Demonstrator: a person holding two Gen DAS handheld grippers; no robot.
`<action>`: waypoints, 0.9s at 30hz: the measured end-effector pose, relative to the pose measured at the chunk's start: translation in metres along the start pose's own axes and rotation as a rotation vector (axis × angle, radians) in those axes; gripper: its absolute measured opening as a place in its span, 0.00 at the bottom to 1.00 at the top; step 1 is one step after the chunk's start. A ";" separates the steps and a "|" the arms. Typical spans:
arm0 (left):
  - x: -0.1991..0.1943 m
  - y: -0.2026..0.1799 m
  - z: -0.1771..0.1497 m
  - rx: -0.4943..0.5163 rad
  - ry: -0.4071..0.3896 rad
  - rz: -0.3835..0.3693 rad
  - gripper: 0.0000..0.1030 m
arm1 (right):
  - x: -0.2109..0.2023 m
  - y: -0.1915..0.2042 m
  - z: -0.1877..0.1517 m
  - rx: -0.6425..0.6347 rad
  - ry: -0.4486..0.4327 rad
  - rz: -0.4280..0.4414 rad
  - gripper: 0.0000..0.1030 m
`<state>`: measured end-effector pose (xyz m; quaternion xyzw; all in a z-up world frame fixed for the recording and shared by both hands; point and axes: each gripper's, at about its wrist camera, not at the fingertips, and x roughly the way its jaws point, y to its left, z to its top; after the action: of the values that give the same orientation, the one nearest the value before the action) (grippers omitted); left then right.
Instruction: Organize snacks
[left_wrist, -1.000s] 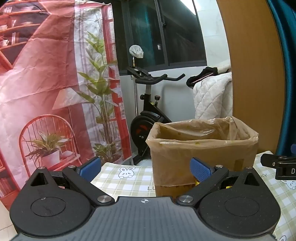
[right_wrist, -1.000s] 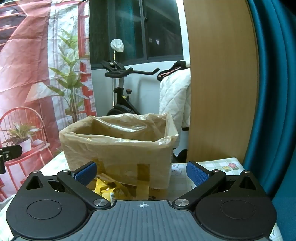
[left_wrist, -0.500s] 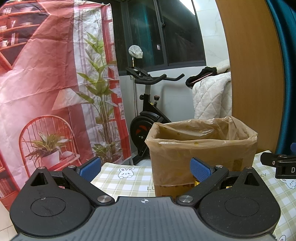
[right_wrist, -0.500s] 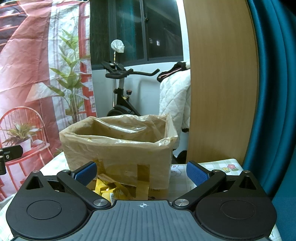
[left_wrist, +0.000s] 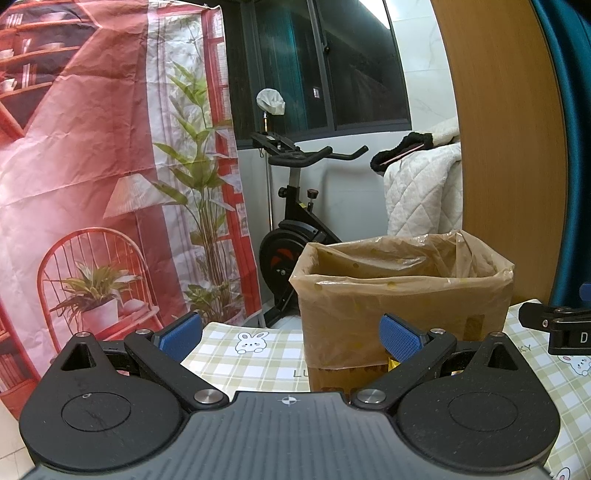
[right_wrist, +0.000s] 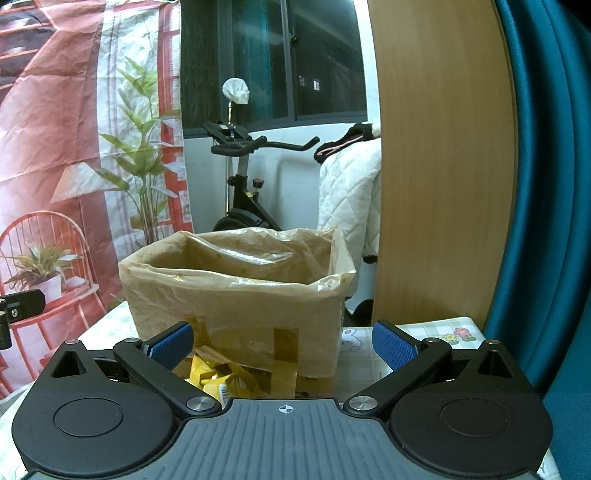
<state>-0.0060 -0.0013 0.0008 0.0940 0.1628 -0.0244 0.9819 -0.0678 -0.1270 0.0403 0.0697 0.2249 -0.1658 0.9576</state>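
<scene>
A cardboard box lined with a tan plastic bag (left_wrist: 402, 295) stands on the checked tablecloth (left_wrist: 266, 354); it also shows in the right wrist view (right_wrist: 236, 295). Yellow snack packets (right_wrist: 218, 376) lie on the table in front of the box, partly hidden by my right gripper. My left gripper (left_wrist: 291, 336) is open and empty, to the left front of the box. My right gripper (right_wrist: 282, 345) is open and empty, just in front of the box above the packets. A bit of yellow packet (left_wrist: 392, 363) shows by the left gripper's right finger.
The other gripper's black body shows at the right edge of the left wrist view (left_wrist: 554, 325) and at the left edge of the right wrist view (right_wrist: 18, 306). A wooden panel (right_wrist: 443, 166) and a teal curtain (right_wrist: 546, 184) stand behind the table. An exercise bike (left_wrist: 295, 221) is beyond it.
</scene>
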 end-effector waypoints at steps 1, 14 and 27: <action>0.000 0.000 0.000 0.001 -0.001 0.000 1.00 | 0.000 0.000 0.000 0.000 0.000 0.000 1.00; -0.001 -0.001 -0.001 0.000 0.002 -0.001 1.00 | 0.000 0.000 0.000 -0.002 0.001 0.000 1.00; -0.001 -0.003 -0.007 -0.004 0.005 -0.005 1.00 | -0.001 0.000 -0.001 -0.002 0.006 0.002 1.00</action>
<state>-0.0093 -0.0026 -0.0056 0.0916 0.1658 -0.0262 0.9816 -0.0697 -0.1267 0.0398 0.0695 0.2277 -0.1646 0.9572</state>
